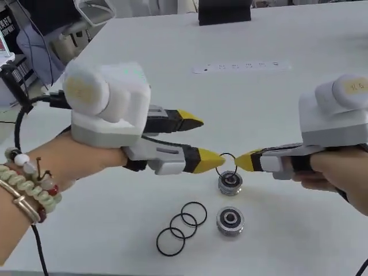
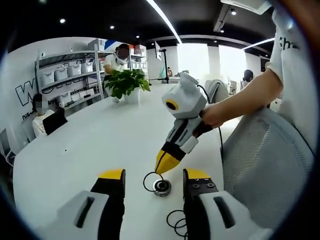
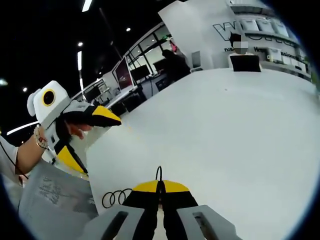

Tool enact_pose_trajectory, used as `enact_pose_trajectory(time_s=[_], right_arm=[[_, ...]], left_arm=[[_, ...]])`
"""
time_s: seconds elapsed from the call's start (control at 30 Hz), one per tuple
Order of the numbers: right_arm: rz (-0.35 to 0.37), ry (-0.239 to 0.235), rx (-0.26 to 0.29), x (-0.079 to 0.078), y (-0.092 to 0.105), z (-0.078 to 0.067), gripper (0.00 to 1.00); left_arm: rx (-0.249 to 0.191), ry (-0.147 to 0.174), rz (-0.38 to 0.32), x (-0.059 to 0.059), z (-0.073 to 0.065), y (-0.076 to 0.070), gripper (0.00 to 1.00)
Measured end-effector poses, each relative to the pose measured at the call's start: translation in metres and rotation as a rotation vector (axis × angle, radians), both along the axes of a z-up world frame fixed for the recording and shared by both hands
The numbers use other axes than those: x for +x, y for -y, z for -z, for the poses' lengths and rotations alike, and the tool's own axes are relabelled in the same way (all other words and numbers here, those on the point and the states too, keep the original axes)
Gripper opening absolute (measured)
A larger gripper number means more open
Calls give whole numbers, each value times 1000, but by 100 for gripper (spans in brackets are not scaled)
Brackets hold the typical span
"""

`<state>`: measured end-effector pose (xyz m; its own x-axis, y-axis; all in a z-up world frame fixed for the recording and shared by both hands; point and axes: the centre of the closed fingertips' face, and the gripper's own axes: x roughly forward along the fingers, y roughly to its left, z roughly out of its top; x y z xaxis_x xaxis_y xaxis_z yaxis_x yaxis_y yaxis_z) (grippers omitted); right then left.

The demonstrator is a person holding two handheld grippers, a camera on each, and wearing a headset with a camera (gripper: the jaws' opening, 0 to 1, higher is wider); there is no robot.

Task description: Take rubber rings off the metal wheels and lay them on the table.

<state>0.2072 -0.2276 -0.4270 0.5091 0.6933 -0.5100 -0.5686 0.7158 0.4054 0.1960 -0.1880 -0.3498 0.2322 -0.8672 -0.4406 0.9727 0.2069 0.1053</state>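
Black rubber ring (image 1: 227, 161): thin and round, pinched at its right edge by the right gripper (image 1: 241, 161), just above the far metal wheel (image 1: 230, 183); whether it is clear of the wheel cannot be told.
Right jaws: pressed together on the ring, as is seen in the right gripper view.
Left gripper (image 1: 209, 140): jaws spread apart, yellow tips just left of the ring.
Near wheel (image 1: 230, 221): silver with a dark hub, set on the white table (image 1: 276, 115).
Loose rings (image 1: 183, 226): three, overlapped in a chain, laid left of the near wheel.
Writing: a large "W" is read on the wall in both gripper views; the rest is cut off.
Left gripper view: a potted plant (image 2: 127, 82) and shelves (image 2: 65, 75) of bins are seen at the table's far end.
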Motion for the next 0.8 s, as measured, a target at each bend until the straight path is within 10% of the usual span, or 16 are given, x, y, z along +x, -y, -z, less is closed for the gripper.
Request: enact_pose_trajectory(time_s=[0.2,0.8], right_arm=[[-13,13,17,-1,-5,-7,0],[-85,27,62,-13,-23,-20,0]], left_arm=[[5,41,-39,-3,-15,-27,49],[-30,9,-86,-37,-21,-75,64]])
